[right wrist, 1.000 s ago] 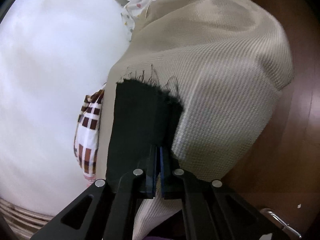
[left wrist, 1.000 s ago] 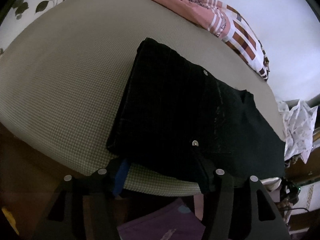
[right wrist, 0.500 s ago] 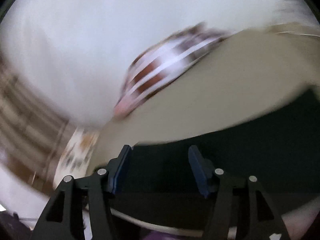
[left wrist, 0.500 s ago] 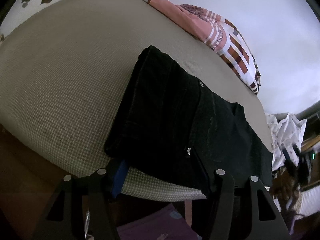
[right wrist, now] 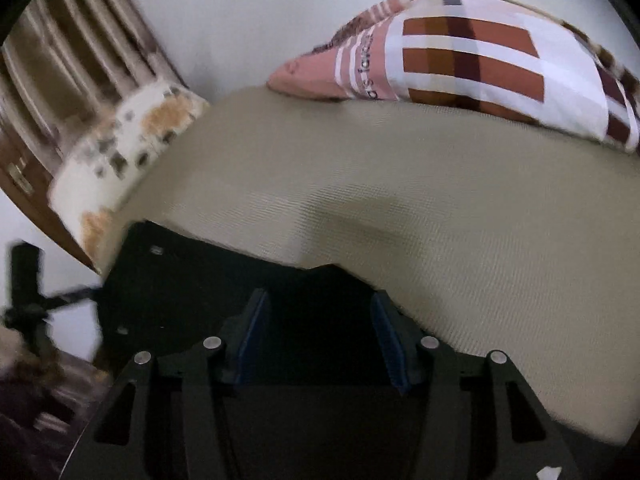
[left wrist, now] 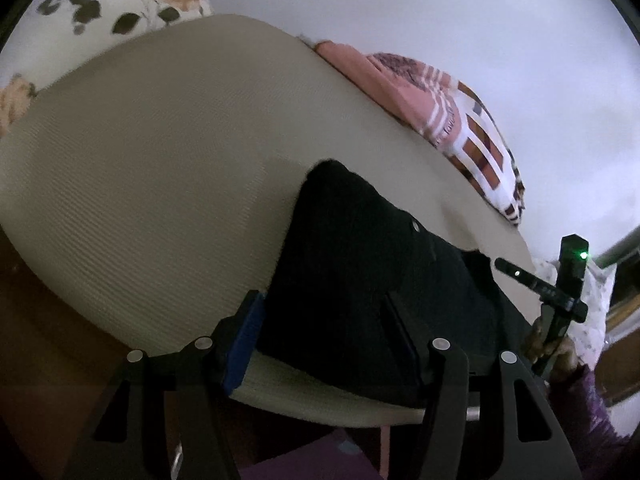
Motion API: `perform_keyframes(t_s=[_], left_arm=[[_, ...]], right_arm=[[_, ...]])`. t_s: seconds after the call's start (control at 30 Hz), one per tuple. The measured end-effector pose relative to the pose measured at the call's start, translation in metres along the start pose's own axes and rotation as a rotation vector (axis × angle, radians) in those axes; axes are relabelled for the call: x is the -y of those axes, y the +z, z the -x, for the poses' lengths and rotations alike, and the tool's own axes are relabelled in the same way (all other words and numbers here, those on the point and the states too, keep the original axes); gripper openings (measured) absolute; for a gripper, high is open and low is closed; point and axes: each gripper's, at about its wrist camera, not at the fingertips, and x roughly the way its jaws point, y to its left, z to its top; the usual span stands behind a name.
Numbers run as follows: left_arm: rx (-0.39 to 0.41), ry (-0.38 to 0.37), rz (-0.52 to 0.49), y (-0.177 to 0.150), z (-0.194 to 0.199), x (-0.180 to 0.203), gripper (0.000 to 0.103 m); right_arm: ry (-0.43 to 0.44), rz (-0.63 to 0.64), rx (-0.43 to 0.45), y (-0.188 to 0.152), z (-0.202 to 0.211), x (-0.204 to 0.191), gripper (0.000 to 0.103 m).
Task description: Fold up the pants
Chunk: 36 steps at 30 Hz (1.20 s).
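The pants point(left wrist: 360, 280), low in the centre of the frame, are of black cloth, matt and a little fuzzy, with small shiny metal rivets. The bed cover point(left wrist: 160, 168) across the middle is beige woven cloth with a fine ribbed, rough texture. The checked pillow point(right wrist: 460, 52), upper right in the right wrist view, looks like smooth printed cotton. The flowered pillow point(left wrist: 120, 4), upper left, is soft printed cloth. The left gripper point(left wrist: 324, 328) has matt black plastic fingers with blue pads and bright metal screws.
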Motion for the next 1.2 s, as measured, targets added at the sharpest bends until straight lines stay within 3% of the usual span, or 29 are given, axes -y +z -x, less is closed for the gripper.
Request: perform_keyframes(t_s=[0.13, 0.23, 0.37, 0.5, 0.63, 0.73, 0.9, 1.0, 1.03, 1.1, 1.2], left_arm=[[-0.012, 0.018, 0.002, -0.001, -0.005, -0.002, 0.062], [-0.026, 0.038, 0.005, -0.001, -0.012, -0.004, 0.063], [-0.047, 0.046, 0.03, -0.001, -0.021, -0.009, 0.063], [-0.058, 0.067, 0.04, -0.005, -0.026, -0.013, 0.066], [-0.045, 0.081, 0.051, -0.004, -0.026, -0.015, 0.074], [-0.05, 0.083, 0.059, -0.005, -0.027, -0.015, 0.075], [0.01, 0.108, 0.009, -0.003, -0.014, -0.003, 0.075], [0.058, 0.041, -0.065, -0.006, -0.002, 0.016, 0.075], [0.059, 0.014, -0.092, -0.008, -0.001, 0.022, 0.076], [0.021, -0.005, -0.153, -0.012, -0.009, 0.037, 0.078], [-0.022, 0.054, -0.23, -0.019, -0.029, 0.045, 0.082]], right_arm=[[-0.001, 0.047, -0.116, 0.005, -0.031, 0.0, 0.026], [0.036, 0.09, -0.137, 0.004, -0.034, -0.005, 0.014], [0.025, 0.136, -0.143, 0.006, -0.035, -0.012, 0.01], [-0.038, 0.125, -0.081, 0.011, -0.036, -0.013, 0.005], [-0.175, 0.133, -0.021, 0.007, -0.044, -0.019, 0.004], [-0.187, 0.094, 0.018, 0.007, -0.048, -0.015, 0.004], [-0.162, 0.049, 0.032, 0.009, -0.046, -0.005, 0.005], [-0.131, 0.016, 0.022, 0.012, -0.047, 0.002, 0.007], [-0.12, -0.008, 0.021, 0.013, -0.047, 0.006, 0.014], [-0.106, -0.044, 0.026, 0.012, -0.046, 0.012, 0.017], [-0.076, -0.087, 0.033, 0.012, -0.044, 0.019, 0.028]])
